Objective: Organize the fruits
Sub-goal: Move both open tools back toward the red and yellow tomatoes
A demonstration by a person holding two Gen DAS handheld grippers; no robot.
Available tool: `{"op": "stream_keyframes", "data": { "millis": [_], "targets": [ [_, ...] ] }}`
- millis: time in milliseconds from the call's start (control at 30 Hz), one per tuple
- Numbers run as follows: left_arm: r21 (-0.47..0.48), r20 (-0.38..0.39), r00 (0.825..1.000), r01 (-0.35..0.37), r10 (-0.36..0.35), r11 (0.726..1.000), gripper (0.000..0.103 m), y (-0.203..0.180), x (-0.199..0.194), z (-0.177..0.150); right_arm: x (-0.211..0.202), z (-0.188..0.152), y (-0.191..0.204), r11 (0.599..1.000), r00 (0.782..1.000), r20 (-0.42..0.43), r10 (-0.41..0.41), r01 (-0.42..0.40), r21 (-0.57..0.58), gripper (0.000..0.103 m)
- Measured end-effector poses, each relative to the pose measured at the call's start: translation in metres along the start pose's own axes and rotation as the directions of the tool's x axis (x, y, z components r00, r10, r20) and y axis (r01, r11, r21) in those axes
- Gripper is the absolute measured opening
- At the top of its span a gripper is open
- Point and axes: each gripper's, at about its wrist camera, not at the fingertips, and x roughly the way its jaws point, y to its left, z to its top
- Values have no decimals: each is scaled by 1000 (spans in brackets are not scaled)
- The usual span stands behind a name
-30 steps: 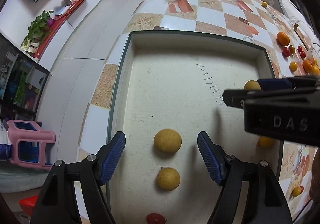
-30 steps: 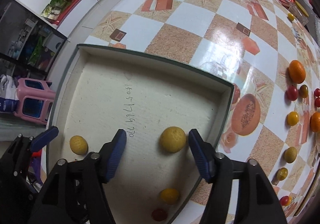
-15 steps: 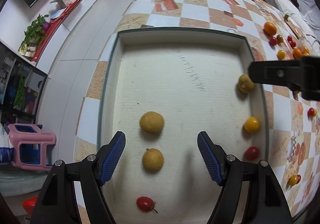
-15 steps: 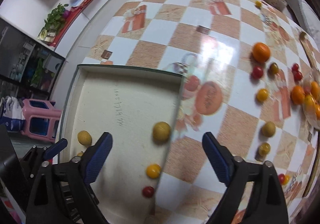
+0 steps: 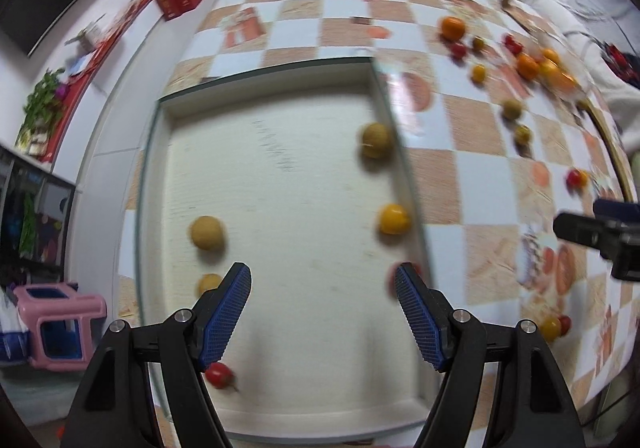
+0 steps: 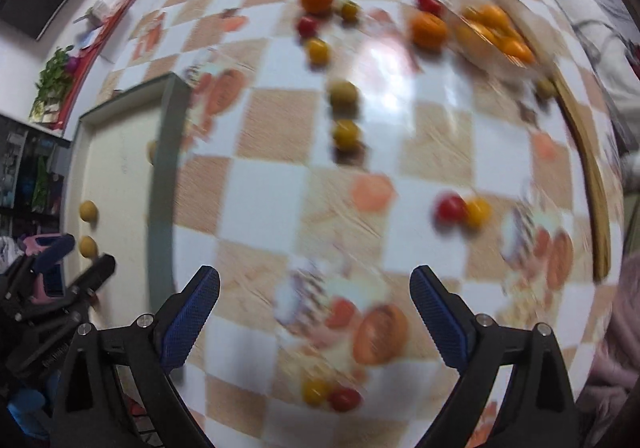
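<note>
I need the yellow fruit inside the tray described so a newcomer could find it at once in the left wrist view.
Start at the big cream tray on the checkered table. Follow its right wall down from the far corner, past the rough tan fruit, to the yellow fruit lying close to that wall. It is the only smooth, bright yellow one inside; the others are dull tan or red.

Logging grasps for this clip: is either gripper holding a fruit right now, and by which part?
Nothing is held. The left gripper hangs open over the tray, and the right gripper is open above the checkered tabletop.
</note>
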Motion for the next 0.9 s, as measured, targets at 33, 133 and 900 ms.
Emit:
{"op": "stream_keyframes", "data": {
  "millis": [33, 133, 900],
  "targets": [
    [18, 1, 1000, 12, -12, 1000, 76, -9, -2, -1, 0, -12, -12, 1000, 1000, -12, -14, 14, 20, 97],
    [73, 3, 999, 37, -37, 997, 76, -32, -7, -4, 1, -39, -37, 998, 998, -40, -43, 45, 52, 97],
    [382, -100, 976, 218, -194, 898, 76, -174, 6, -61, -1, -69, -115, 988, 996, -42, -79, 84, 131, 97]
  ]
}}
